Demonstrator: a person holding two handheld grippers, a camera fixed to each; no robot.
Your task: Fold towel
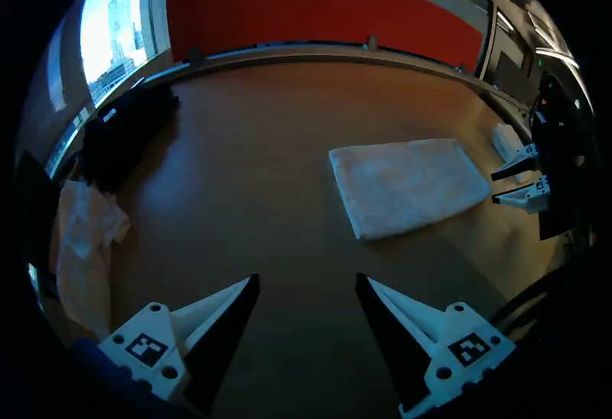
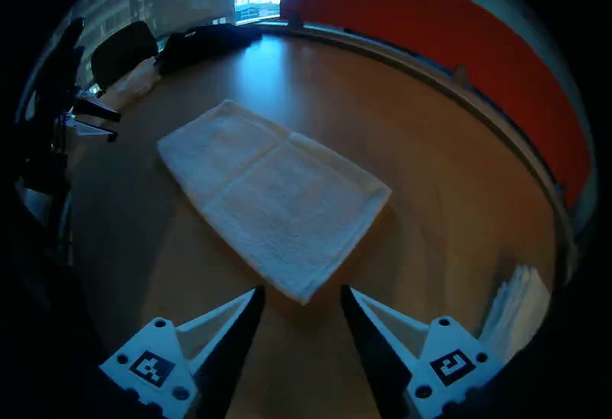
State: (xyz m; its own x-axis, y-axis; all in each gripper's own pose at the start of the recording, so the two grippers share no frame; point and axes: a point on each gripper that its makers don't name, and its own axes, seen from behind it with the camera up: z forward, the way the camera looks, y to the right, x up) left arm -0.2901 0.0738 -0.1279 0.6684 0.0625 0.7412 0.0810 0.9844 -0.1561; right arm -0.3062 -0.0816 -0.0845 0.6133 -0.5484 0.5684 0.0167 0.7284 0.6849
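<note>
left gripper point(image 1: 306, 280): jaws apart, nothing between them, hanging over bare table point(image 1: 252, 190). towel point(image 1: 407, 186) sits ahead and to its right, well apart from the fingertips

right gripper point(image 2: 302, 290): jaws also apart, empty. near corner of the towel lies just in front of the gap between its fingertips; can't tell from this angle if it touches. in the left gripper view this gripper's tips are just beside the towel's short edge

towel: flat on the table, neat rectangle, one crease line across the middle, edges look thick, so my read is it's doubled over at least once. no loose flaps that I can see

step: I'd call this between folds, both grippers free and lining up for a grab, no cloth in either

next move needs: one gripper on each corner of the same short edge. right one is nearly placed, has to drop and get one finger under the corner so all layers get pinched, not just the top one. left has the longer reach across bare table to the neighbouring corner. then lift together, carry to the opposite edge, lay down square

around: stack of white cloths point(image 2: 520, 304) at the table edge near the right gripper, dark bundle point(image 2: 206, 37) and pale cloth point(image 1: 84, 243) at the far end, red divider point(image 1: 321, 14) along the back. all look clear of the fold path
</note>
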